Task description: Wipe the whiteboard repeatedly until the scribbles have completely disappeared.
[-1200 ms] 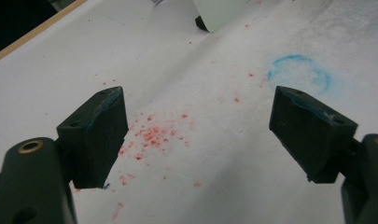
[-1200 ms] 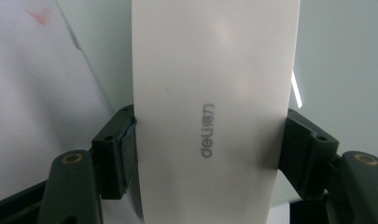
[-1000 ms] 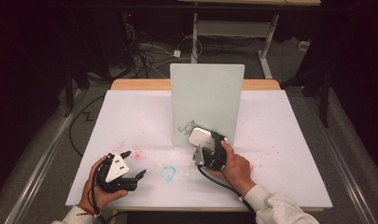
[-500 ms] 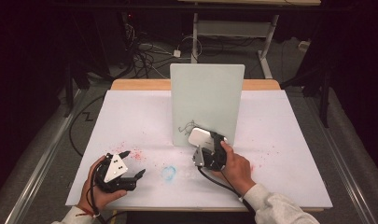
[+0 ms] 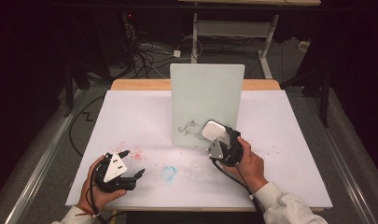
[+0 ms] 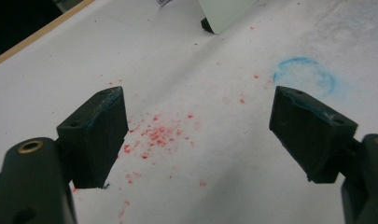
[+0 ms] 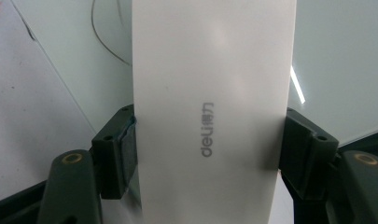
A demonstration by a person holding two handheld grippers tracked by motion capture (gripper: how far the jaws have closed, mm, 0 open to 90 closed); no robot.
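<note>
Right gripper (image 7: 210, 154) clamped on white rectangular plastic eraser (image 7: 214, 93) with grey "deli" print, against upright pale whiteboard (image 5: 207, 93), left gripper (image 6: 200, 135) wide open, empty

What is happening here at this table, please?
A person works at a white table with tongs in each hand. The right tongs are shut on a white eraser block, held against an upright whiteboard beside a small dark drawing. The left tongs rest open and empty near the front edge, over red crumbs. A smudged blue ring marks the table between the hands.
</note>
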